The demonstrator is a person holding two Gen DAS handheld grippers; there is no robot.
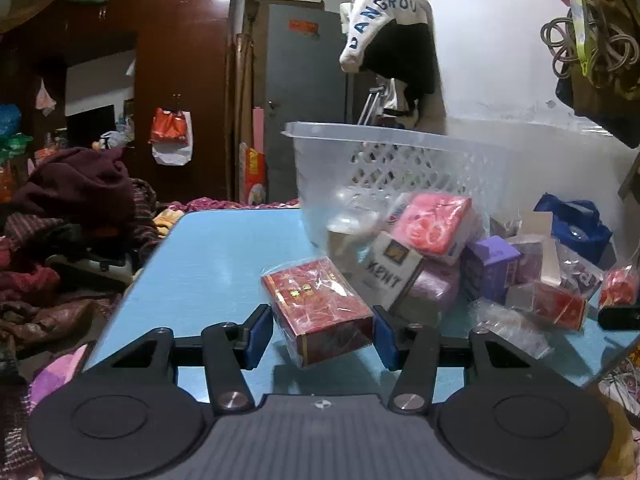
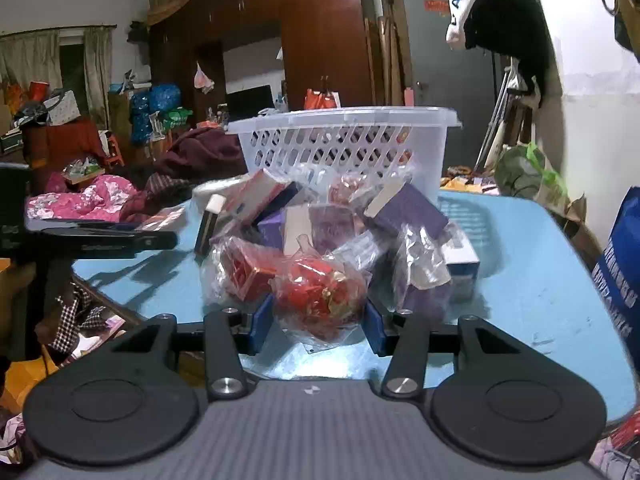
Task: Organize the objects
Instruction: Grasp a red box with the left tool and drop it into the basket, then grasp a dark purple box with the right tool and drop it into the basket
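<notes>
Boxes and wrapped packets sit heaped on the blue table, right against the basket, handy for loading. Left gripper clenched on a red box, tilted and lifted, likely basket-bound. Right gripper brackets a red packet at the pile's near edge; pads look touching, can't tell if squeezed. Basket contents: something shows through the mesh, unclear what.

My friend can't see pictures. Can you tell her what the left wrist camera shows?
The left gripper has its two blue-padded fingers closed on a red box wrapped in crinkly plastic, just above a blue table. Behind it lies a pile of small boxes, one marked KENT, in front of a clear plastic basket.
</notes>
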